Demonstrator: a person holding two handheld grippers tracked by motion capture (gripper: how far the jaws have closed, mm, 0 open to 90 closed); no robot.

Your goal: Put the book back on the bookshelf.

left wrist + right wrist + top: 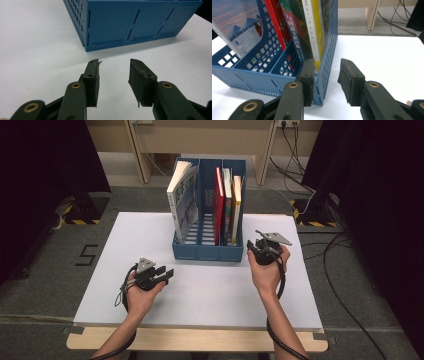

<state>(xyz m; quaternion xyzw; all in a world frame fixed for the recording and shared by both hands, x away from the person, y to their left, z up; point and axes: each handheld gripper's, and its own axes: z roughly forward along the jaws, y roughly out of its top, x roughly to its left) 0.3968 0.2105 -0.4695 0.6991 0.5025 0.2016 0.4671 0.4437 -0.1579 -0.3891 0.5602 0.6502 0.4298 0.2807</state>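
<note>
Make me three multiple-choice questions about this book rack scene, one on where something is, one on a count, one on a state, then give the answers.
1. Where does the big snowy-cover book stand in the blue rack?
A. left slot
B. middle slot
C. right slot

2. How many slots does the rack have?
A. two
B. three
C. four

3. How are the left tongs?
A. clamped on a book
B. clamped on the rack
C. apart with nothing between

Answers:
1 A: it leans in the slot at the left of the high view.
2 B: two dividers split it into three.
3 C: the white table shows between the jaws.
</note>
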